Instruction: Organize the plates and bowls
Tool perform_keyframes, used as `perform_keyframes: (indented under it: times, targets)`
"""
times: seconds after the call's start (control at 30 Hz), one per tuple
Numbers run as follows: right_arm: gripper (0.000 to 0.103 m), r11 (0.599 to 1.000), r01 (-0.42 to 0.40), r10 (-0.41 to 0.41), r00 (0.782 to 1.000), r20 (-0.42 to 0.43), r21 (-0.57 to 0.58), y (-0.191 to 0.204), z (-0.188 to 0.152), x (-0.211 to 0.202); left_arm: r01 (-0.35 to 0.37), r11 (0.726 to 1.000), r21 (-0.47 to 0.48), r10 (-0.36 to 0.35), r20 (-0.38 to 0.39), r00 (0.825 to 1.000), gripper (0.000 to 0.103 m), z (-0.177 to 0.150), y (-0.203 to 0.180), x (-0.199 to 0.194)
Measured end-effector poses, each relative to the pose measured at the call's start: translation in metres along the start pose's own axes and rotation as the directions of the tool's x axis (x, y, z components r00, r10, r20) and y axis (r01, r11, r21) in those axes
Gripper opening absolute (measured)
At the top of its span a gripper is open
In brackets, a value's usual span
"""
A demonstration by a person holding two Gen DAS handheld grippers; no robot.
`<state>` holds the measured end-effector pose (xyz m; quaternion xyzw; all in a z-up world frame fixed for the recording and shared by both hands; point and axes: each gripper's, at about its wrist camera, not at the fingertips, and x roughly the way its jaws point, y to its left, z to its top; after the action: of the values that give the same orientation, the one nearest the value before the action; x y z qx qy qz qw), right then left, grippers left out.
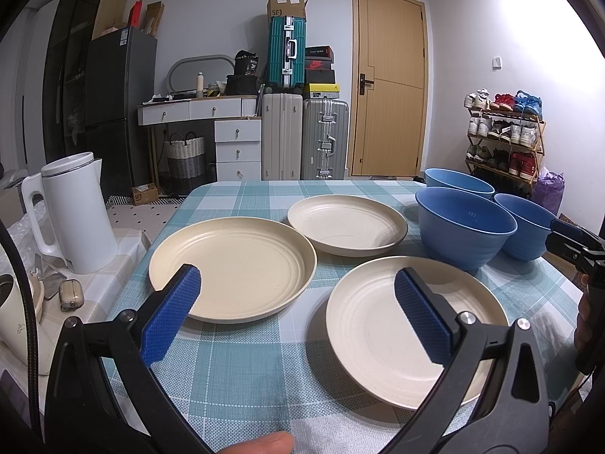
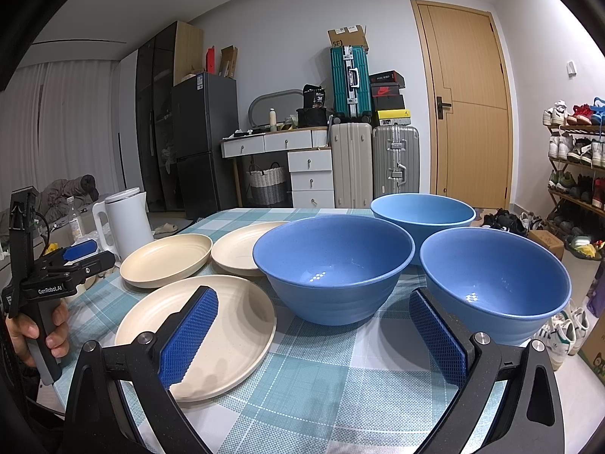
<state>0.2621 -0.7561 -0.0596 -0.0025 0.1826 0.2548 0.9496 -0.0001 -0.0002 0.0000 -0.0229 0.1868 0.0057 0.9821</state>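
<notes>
Three cream plates lie apart on the checked tablecloth: a left plate (image 1: 242, 268), a far plate (image 1: 346, 223) and a near plate (image 1: 378, 325). Three blue bowls stand to their right: a middle bowl (image 2: 332, 261), a far bowl (image 2: 421, 210) and a right bowl (image 2: 495, 276). My left gripper (image 1: 297, 283) is open and empty, held above the near edge of the plates. My right gripper (image 2: 314, 302) is open and empty, in front of the middle and right bowls. The left gripper also shows in the right wrist view (image 2: 81, 251).
A white kettle (image 1: 72, 208) stands on a side surface left of the table (image 1: 242, 363), with a small case (image 1: 71, 295) and a cup beside it. Beyond the table are drawers, suitcases (image 1: 325, 140), a door and a shoe rack (image 1: 503, 140).
</notes>
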Motion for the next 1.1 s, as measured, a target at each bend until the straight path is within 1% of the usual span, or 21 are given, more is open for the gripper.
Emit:
perform_keyframes:
  times: [1.1]
  targets:
    - [0.103,1.000,0.009,-0.009,1.000,-0.002,0.009,-0.0013,-0.0014,0.0008,-0.001,1.000,0.003,0.001,0.001,1.000,0.102,0.0002,0.0012,0.0007]
